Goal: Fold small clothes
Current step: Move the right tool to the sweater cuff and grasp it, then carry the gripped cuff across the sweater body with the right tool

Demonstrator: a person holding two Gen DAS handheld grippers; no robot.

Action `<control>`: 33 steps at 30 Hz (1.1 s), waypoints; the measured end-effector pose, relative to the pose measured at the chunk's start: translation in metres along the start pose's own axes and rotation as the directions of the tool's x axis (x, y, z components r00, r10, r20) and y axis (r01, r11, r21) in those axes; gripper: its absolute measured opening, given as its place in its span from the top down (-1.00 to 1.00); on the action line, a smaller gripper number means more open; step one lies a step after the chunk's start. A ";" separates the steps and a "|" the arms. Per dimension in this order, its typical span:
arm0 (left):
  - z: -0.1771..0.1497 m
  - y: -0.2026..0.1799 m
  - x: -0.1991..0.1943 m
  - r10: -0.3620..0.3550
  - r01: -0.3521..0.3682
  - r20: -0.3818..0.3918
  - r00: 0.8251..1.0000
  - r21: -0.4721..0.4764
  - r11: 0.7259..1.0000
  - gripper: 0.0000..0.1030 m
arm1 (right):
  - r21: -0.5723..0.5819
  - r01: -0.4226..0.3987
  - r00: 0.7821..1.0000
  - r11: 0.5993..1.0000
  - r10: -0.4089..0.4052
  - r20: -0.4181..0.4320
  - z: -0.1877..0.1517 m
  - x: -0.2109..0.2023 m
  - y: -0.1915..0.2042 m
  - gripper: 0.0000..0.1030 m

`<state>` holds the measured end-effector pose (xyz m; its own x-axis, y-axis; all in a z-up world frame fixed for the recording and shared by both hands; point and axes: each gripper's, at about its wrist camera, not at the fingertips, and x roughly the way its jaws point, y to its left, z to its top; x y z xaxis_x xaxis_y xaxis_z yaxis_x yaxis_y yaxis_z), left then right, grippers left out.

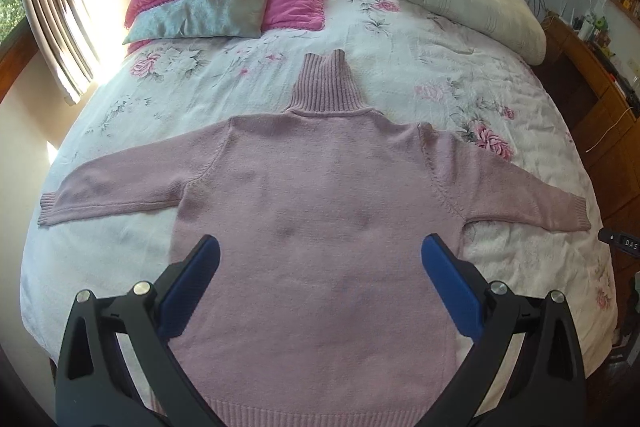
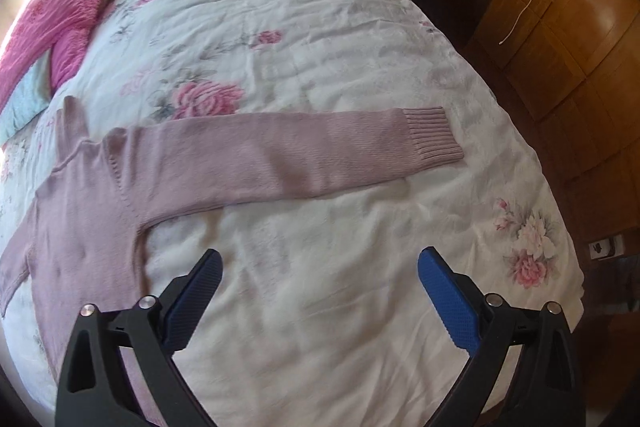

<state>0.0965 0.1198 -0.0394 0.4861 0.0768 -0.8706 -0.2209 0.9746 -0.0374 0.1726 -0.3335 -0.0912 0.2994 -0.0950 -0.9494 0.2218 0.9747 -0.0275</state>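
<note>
**Sweater spread flat, both grippers empty**

The pink turtleneck sweater (image 1: 320, 195) lies flat on the floral bedspread (image 1: 460, 67), sleeves out to both sides. The left gripper (image 1: 320, 259) hangs over its lower body, jaws spread wide, holding nothing. The right gripper (image 2: 319, 267) (equally wide, equally empty) is above bare bedspread; the sweater's right sleeve (image 2: 280, 155) stretches across just ahead of its fingertips.

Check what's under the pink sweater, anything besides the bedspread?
Only the floral bedspread shows around the pink sweater, which lies flat with both sleeves spread. The area directly beneath it is covered, so nothing there can be confirmed.
</note>
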 end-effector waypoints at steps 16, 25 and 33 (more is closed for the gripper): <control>0.023 -0.134 0.078 0.048 -0.048 -0.008 0.999 -0.020 0.999 -0.94 | 0.068 -0.002 0.967 0.998 0.020 -0.255 0.122 0.209 -0.159 -0.59; 0.029 -0.129 0.091 0.070 -0.071 -0.030 0.997 -0.046 0.996 -0.94 | 0.050 -0.195 0.960 0.980 0.201 -0.193 0.125 0.184 -0.146 0.72; 0.038 -0.108 0.095 0.081 -0.082 -0.032 0.996 -0.041 0.996 -0.94 | -0.071 -0.224 0.970 0.972 0.215 -0.116 0.129 0.130 -0.098 0.74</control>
<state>0.1991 0.0297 -0.0995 0.4393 0.1488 -0.8859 -0.2946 0.9555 0.0144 0.3098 -0.4679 -0.1719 0.2305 0.1409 -0.9628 0.0827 0.9830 0.1637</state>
